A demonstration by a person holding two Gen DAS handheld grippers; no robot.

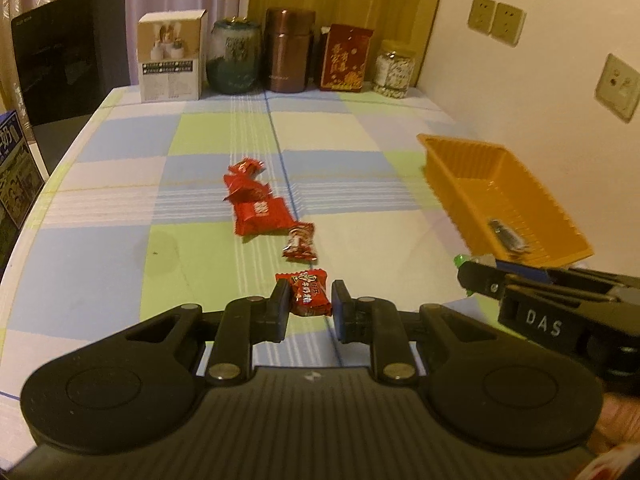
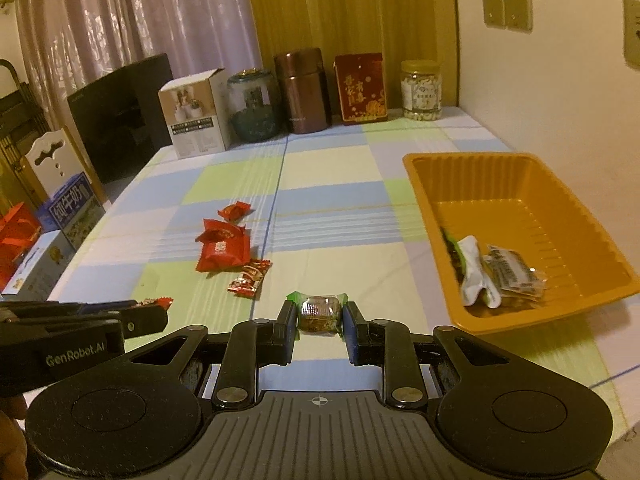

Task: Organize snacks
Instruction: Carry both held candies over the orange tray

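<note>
My left gripper (image 1: 310, 294) is shut on a red wrapped candy (image 1: 310, 292), just over the checked tablecloth. Ahead of it lie a red-and-white candy (image 1: 300, 242), a larger red packet (image 1: 262, 216) and more red candies (image 1: 244, 176). My right gripper (image 2: 320, 314) is shut on a brown snack in clear, green-edged wrap (image 2: 320, 312). The orange tray (image 2: 560, 208) stands to its right and holds several wrapped snacks (image 2: 496, 272). In the left wrist view the tray (image 1: 460, 168) is at the right, with the right gripper (image 1: 476, 270) at its near end.
A white box (image 1: 172, 56), a glass jar (image 1: 234, 56), a brown flask (image 1: 288, 50), a red box (image 1: 344, 58) and a jar of white snacks (image 1: 394, 68) line the table's far edge. A black chair (image 1: 68, 56) stands at the left. The wall is at the right.
</note>
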